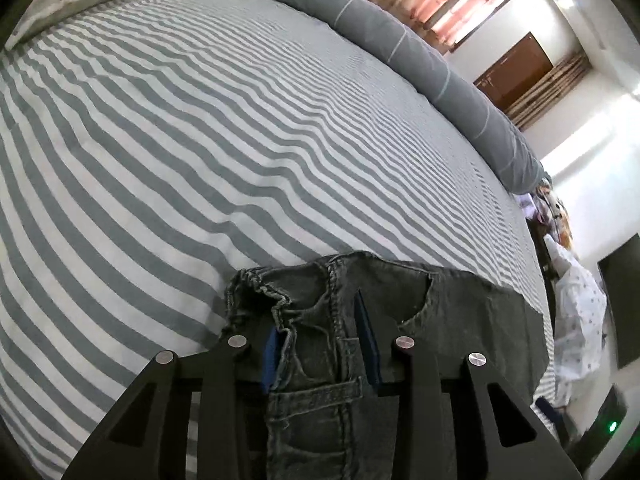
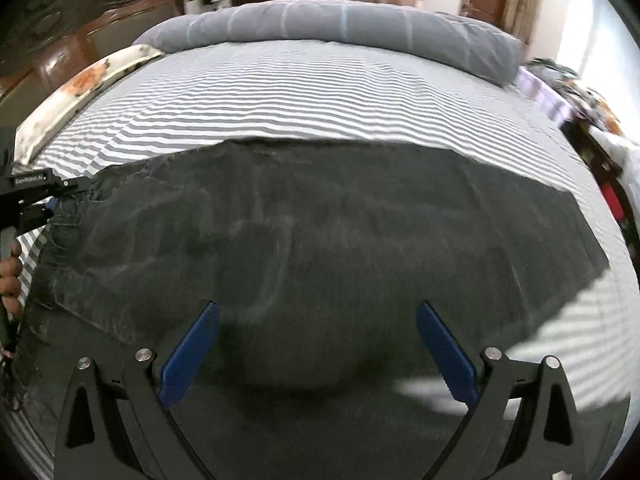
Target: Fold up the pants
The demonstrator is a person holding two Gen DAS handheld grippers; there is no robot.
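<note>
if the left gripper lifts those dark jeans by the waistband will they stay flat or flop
Probably flop: the jeans lie limp and wrinkled on the striped bedsheet. The waistband bunches between the left gripper pads, so the denim seems soft though thick. Likely heavy enough to drag rather than slide.

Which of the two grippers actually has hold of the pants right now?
The left gripper: its blue pads pinch the waistband of the pants. The right gripper hangs wide open above the fabric, gripping nothing.

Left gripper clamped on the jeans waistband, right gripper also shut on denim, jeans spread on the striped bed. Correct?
Not the right gripper: the right wrist view shows its blue fingers wide apart above the jeans, gripping nothing. The left gripper does clamp the waistband, on the striped bed.
</note>
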